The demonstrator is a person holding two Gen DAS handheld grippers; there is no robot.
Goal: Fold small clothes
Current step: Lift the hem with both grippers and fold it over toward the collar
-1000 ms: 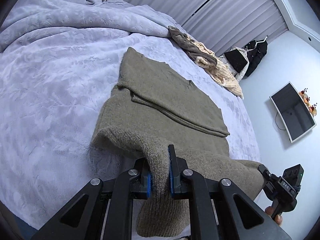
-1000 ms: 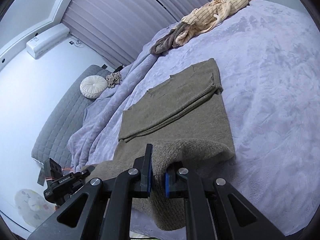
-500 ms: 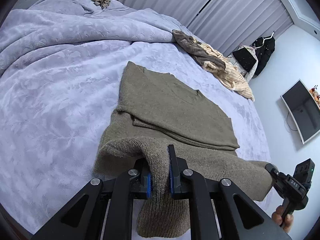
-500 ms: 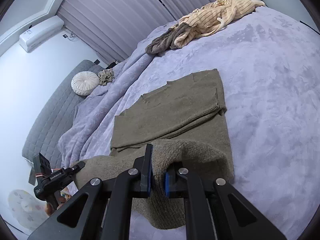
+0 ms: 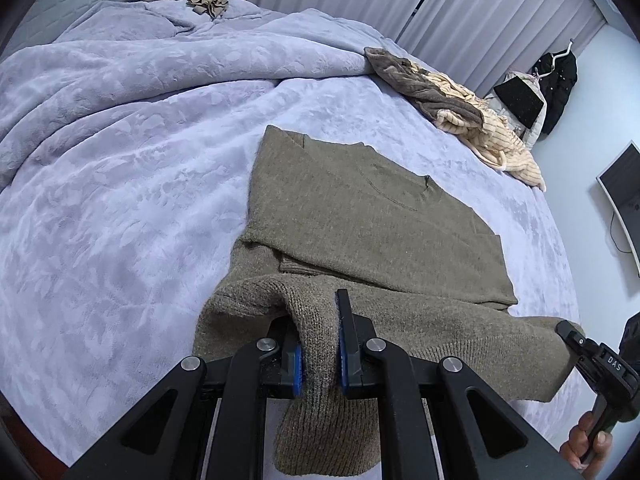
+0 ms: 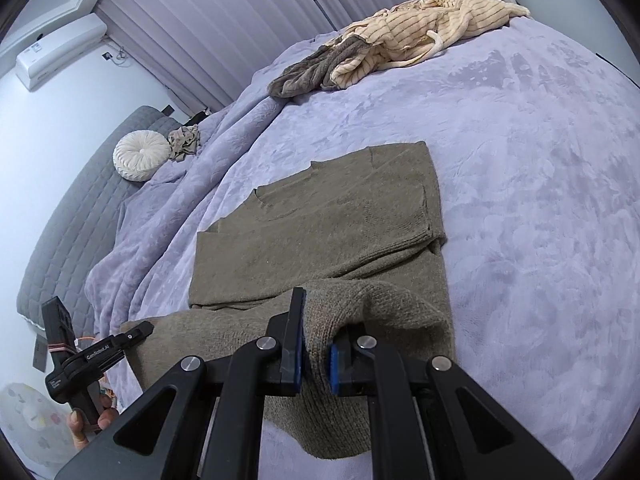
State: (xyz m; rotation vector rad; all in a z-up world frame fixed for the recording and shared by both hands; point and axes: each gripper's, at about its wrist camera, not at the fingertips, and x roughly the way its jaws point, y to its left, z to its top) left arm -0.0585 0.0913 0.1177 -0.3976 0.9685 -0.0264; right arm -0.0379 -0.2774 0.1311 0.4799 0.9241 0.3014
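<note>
An olive-brown knit sweater (image 5: 360,216) lies on the lavender bed cover, sleeves folded in over its body; it also shows in the right wrist view (image 6: 312,232). My left gripper (image 5: 320,332) is shut on the sweater's near hem at its left corner and holds it lifted off the bed. My right gripper (image 6: 316,340) is shut on the same hem at its right corner, also lifted. The hem hangs stretched between the two grippers. The right gripper shows at the lower right of the left wrist view (image 5: 576,340), and the left gripper shows at the lower left of the right wrist view (image 6: 132,334).
A heap of cream striped and grey-brown clothes (image 5: 460,108) lies at the bed's far side, also in the right wrist view (image 6: 400,40). A round white cushion (image 6: 140,156) and a crumpled beige cloth (image 6: 184,140) sit by the grey headboard. A bunched blanket ridge (image 5: 160,64) runs along the left.
Both grippers have carried the lifted hem forward over the sweater, toward its neckline. The fold of fabric now sits higher and closer to the folded sleeves.
</note>
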